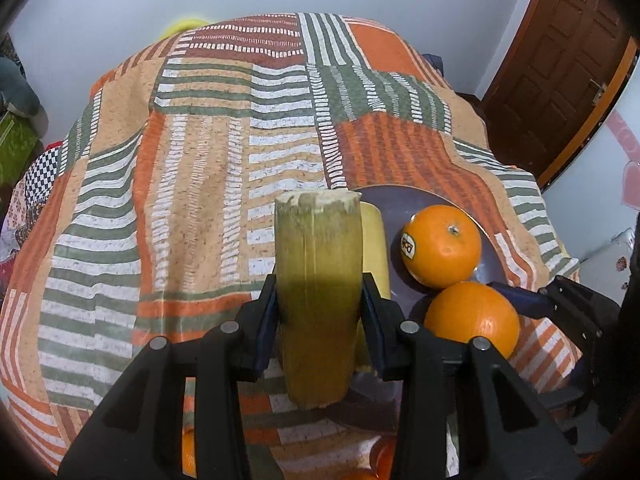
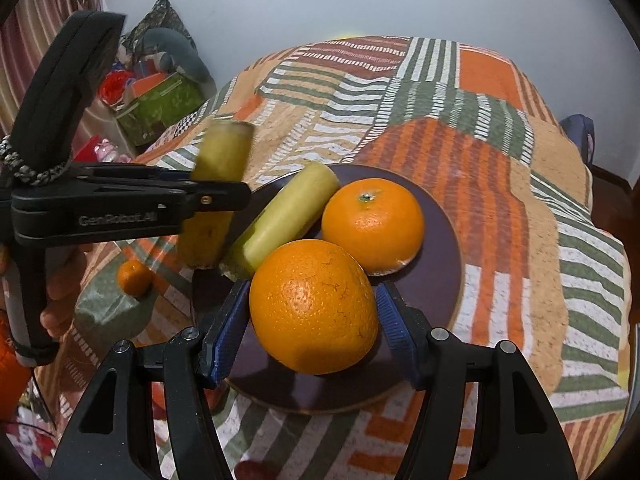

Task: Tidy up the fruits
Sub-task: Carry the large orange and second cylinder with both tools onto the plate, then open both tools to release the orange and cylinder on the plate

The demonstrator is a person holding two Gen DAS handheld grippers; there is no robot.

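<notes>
- The greenish-yellow cut sugarcane piece (image 1: 318,288) stands upright between the blue pads of the left gripper (image 1: 320,320); both pads press its sides about midway up, so the jaws are closed on it. In the right wrist view this piece (image 2: 218,184) is blurred and hangs above the left edge of the round dark purple plate (image 2: 436,272), not resting on it.
- The large round orange (image 2: 314,306) sits on the near part of the plate, directly between the fingers of the right gripper (image 2: 310,328). The jaws are spread wide; the left pad (image 2: 226,332) is at or just off the skin, while the right pad (image 2: 394,328) stands clear with a visible gap, so nothing is clamped.
- A second orange with a green stem scar (image 2: 373,226) lies on the plate just beyond the first, ahead of the right gripper and slightly to its right; the two fruits touch or nearly touch.
- A paler yellow sugarcane piece (image 2: 286,220) lies tilted on the plate, ahead-left of the right gripper, touching the near orange's far left side.
- A small orange fruit (image 2: 135,277) rests on the striped orange, green and white patterned cloth (image 2: 500,184), off the plate to the left, below the left gripper.
</notes>
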